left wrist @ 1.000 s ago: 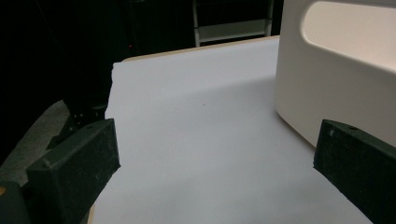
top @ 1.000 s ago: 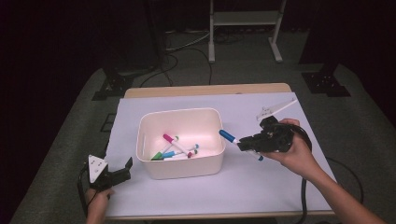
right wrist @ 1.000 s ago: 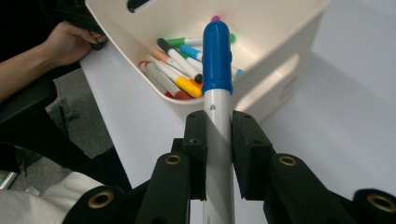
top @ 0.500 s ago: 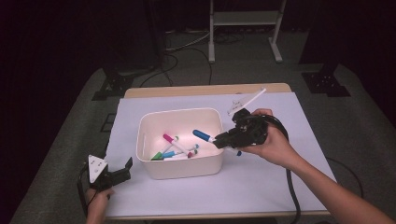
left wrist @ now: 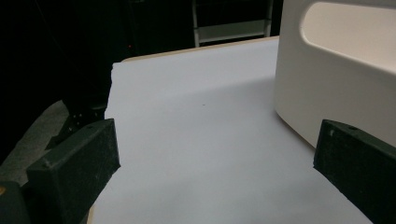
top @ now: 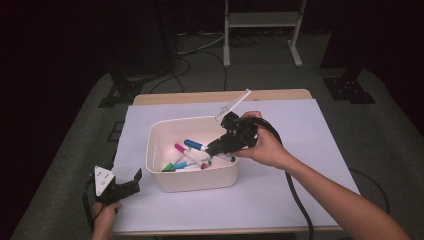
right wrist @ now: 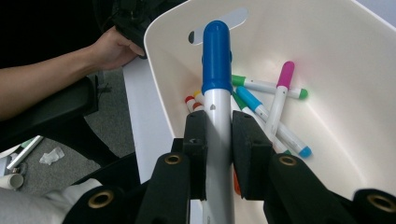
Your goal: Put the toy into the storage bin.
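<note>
We hold one blue-capped marker (right wrist: 217, 93) clamped between the jaws of our right gripper (right wrist: 218, 140), the white barrel pinched at its middle and the blue cap sticking out ahead of the tips. In the high view the same marker (top: 195, 145) points out from that gripper (top: 218, 145) over the inside of the white bin (top: 197, 181), above the loose markers and not touching them.

Down in the bin we count five other markers for certain in the right gripper view: one pink-capped (right wrist: 282, 88), one green-capped (right wrist: 268, 87), one light-blue-capped (right wrist: 275, 126) and two red-capped stubs (right wrist: 192, 102) close against the near wall. More may lie under these or behind the jaws; we cannot tell.

There is one bin, standing on one white sheet (top: 300, 130) that covers the one table (top: 165, 98). Our right hand (top: 265, 147) grips the tool just beside the bin's right wall.

Well apart, at the near left corner of the sheet, our left gripper (top: 129, 184) rests with its jaws spread wide and nothing between them, the bin's wall (left wrist: 336, 79) just ahead of it.
</note>
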`<state>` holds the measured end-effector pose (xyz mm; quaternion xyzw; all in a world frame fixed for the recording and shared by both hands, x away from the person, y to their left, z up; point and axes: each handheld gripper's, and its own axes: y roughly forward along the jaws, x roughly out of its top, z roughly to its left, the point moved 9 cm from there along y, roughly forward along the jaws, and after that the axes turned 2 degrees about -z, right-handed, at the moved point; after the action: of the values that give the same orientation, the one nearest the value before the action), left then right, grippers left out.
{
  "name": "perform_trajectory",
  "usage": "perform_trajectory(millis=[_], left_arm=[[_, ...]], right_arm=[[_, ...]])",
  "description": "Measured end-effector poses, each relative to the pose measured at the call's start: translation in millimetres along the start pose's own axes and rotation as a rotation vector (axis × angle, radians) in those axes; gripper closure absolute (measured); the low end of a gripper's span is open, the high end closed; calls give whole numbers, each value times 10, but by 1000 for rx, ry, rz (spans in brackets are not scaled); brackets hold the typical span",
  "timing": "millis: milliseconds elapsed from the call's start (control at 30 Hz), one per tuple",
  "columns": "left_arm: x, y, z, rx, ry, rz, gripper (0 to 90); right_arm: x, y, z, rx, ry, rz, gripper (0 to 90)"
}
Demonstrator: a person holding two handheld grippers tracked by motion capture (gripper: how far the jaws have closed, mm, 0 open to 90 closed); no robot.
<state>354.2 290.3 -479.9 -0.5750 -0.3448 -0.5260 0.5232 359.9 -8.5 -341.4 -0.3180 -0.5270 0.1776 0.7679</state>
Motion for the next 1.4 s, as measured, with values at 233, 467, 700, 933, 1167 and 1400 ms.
perform_trajectory(millis=[233,467,700,933,1167,1400], left_arm=[[2,1,0,1,0,-3,0],[2,2,1,0,-2,-3,0],[3,3,0,0,-2,-5,0],[2,1,2,-1,-2,-3,0],[2,0,1,-1,-3,-3,0],[1,-1,3,-1,-3,-2,0]], right_arm=[[69,263,-34,31,-24,30,755],[70,536,-6,63,-49,84,755],[104,757,-20,78,-59,137,755],[110,909,-65,87,-66,162,754],[55,1035,-42,88,-87,220,685],[67,974,-63,80,-73,210,615]])
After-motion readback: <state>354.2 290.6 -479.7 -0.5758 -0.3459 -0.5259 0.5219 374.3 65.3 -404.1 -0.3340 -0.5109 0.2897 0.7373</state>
